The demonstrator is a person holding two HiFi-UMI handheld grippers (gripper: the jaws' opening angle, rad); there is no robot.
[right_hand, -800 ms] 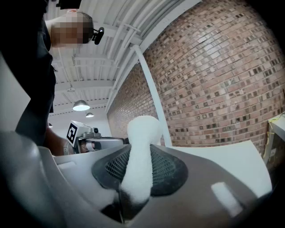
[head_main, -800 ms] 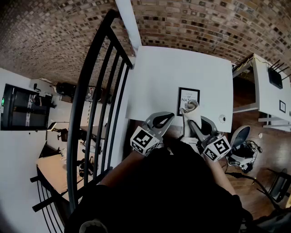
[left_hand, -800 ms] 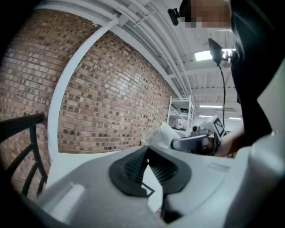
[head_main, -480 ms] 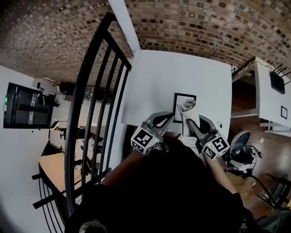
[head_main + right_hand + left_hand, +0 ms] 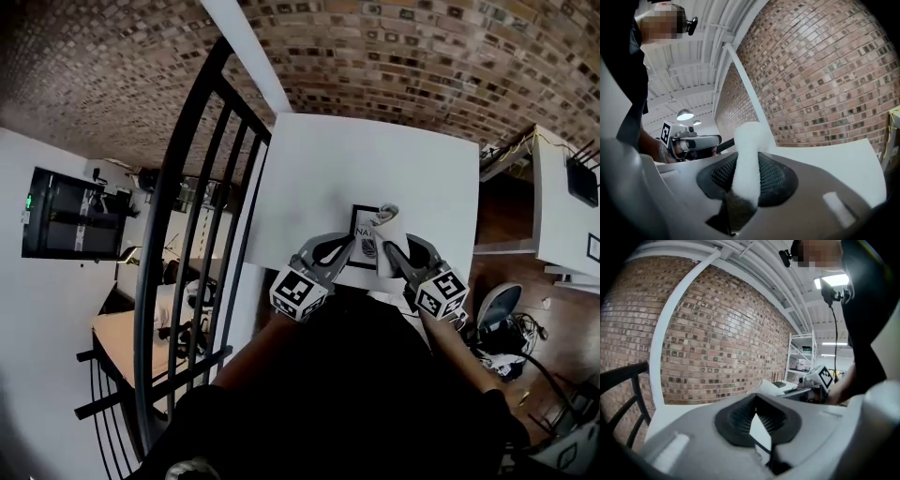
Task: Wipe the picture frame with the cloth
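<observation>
The picture frame (image 5: 362, 236), black-edged, was located at the near edge of the white desk (image 5: 328, 159), between the two grippers. A light sheet with dark lettering was contained in it; the lettering could not be read.

The left gripper (image 5: 347, 242) was positioned at the left edge of the frame. In the left gripper view its jaw tips were seen to meet, with a narrow wedge of white surface and a thin dark edge showing behind them. Whether the frame edge was actually clamped could not be established.

The right gripper (image 5: 397, 251) was pinched on the cloth (image 5: 388, 234), a rolled white wad. In the right gripper view the cloth was seen squeezed between the ribbed pads and projecting well beyond the tips. In the head view the projecting end was laid over the right part of the frame.

Both forearms, in dark sleeves, were extended forward from the lower edge of the head view, and the grippers were angled inward toward the frame. A black railing (image 5: 192, 197) was seen left of the desk, and a brick wall (image 5: 394, 56) beyond it.
</observation>
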